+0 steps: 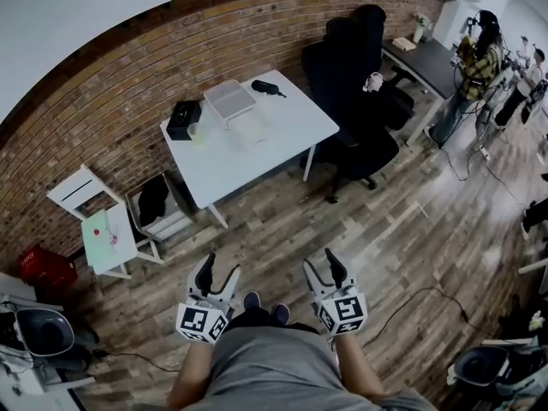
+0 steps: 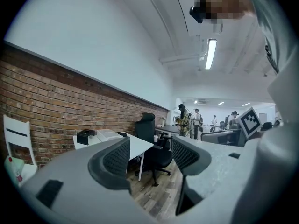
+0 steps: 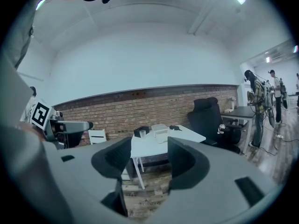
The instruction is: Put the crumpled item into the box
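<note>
Open wood floor (image 1: 377, 229) lies between the person and the white table (image 1: 282, 139). The table's near edge is free, a black office chair (image 1: 360, 92) crowds its right side, and a brick wall (image 1: 128, 84) is behind. A clear box (image 1: 229, 99) sits toward the table's far edge. The crumpled item (image 1: 248, 131) is probably the pale lump just in front of the box, but it's blurry. The left gripper (image 1: 218, 274) and right gripper (image 1: 324, 268) are well short of the table, jaws spread, holding and touching nothing.
</note>
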The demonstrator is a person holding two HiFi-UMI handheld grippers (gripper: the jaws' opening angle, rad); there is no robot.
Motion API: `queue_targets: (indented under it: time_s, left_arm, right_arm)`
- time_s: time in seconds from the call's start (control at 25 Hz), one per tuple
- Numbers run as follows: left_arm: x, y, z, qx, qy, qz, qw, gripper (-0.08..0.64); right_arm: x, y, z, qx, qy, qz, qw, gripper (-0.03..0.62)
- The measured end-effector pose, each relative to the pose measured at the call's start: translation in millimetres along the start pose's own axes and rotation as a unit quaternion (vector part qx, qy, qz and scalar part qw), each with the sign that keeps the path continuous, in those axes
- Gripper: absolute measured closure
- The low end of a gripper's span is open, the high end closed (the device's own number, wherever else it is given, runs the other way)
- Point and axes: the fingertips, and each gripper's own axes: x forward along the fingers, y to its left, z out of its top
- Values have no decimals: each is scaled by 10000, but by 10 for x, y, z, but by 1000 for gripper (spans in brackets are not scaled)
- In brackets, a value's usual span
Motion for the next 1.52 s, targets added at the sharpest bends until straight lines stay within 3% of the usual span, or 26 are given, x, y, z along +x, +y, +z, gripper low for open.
queue_targets:
  time_s: [0.12, 0.4, 0.64, 0.92, 1.52]
  left_arm:
    - [13, -93, -2, -161, -13, -61, 9999, 295]
    - [71, -164, 29, 25, -4, 10, 10000, 295]
    - [106, -112, -9, -142, -43, 90, 9998, 295]
    - [229, 186, -133, -269, -45, 402, 9988, 295]
    - [1072, 801, -26, -299, 15, 264, 9992, 295]
  right_arm:
    - [23, -25, -13, -7, -17, 75, 10000, 341]
    - [37, -28, 34, -163, -92, 177, 9997, 340]
    - [103, -56, -40, -143, -40, 160, 9998, 342]
    - [342, -131, -19, -141, -36, 104, 9998, 354]
    - [1250, -432, 222, -57, -84, 25, 9999, 360]
